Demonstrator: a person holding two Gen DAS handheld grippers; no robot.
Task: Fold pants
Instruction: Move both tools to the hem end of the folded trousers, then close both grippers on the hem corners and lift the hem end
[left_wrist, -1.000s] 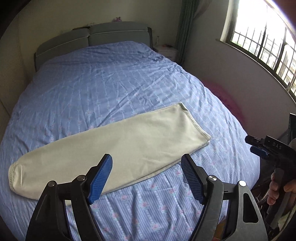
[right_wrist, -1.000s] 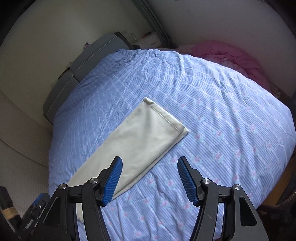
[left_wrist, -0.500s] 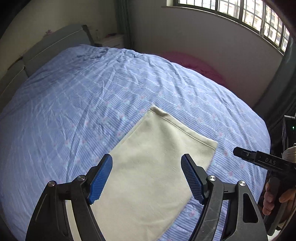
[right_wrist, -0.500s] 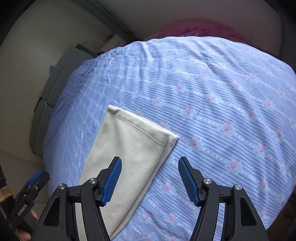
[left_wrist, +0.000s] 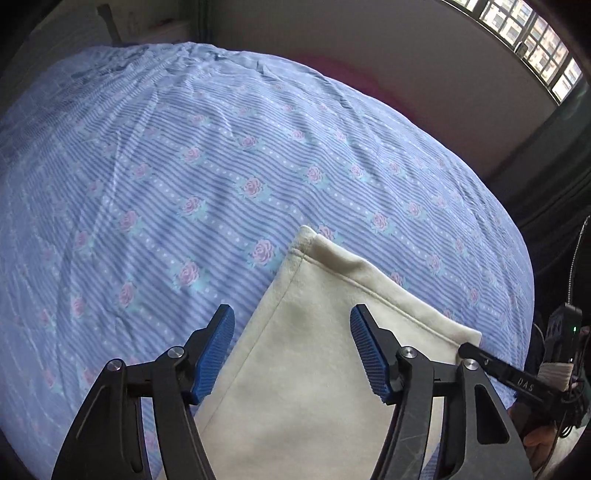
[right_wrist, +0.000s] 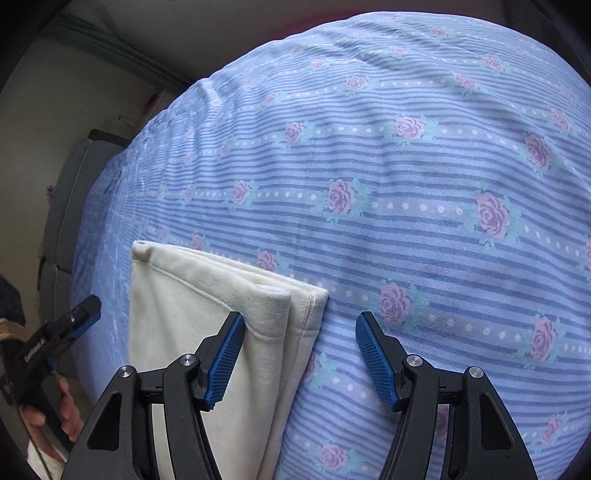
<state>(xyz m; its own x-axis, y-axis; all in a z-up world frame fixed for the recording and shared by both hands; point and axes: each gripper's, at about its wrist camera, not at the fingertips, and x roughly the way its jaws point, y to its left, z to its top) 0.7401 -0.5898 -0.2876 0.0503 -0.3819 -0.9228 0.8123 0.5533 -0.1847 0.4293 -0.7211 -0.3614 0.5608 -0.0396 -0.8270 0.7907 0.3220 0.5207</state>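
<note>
Pants (left_wrist: 332, 369), cream and soft, flat on the bed (left_wrist: 184, 166). Just past the blue fingers (left_wrist: 218, 350) of the left gripper (left_wrist: 293, 354), set wide apart and gripping nothing, low over the cloth. One left finger over the long side edge, the other over the middle of the cloth. Fingers (right_wrist: 225, 358) of the right gripper (right_wrist: 301, 358) wide apart too, holding nothing, either side of the near corner of the pants (right_wrist: 207, 314): one over the cloth, one over the sheet. Touching the cloth or not: cannot tell. Long way of the pants running from the grippers out to a stitched hem end (left_wrist: 369, 284), pointing up and away across the bed. Folded layers stacked at the corner (right_wrist: 306, 295). All around, a blue striped sheet (right_wrist: 406, 184) with pink roses. Far off, a gray headboard (right_wrist: 70, 206), a window with bars (left_wrist: 532, 44), and something pink (left_wrist: 343, 74) beside the bed.
</note>
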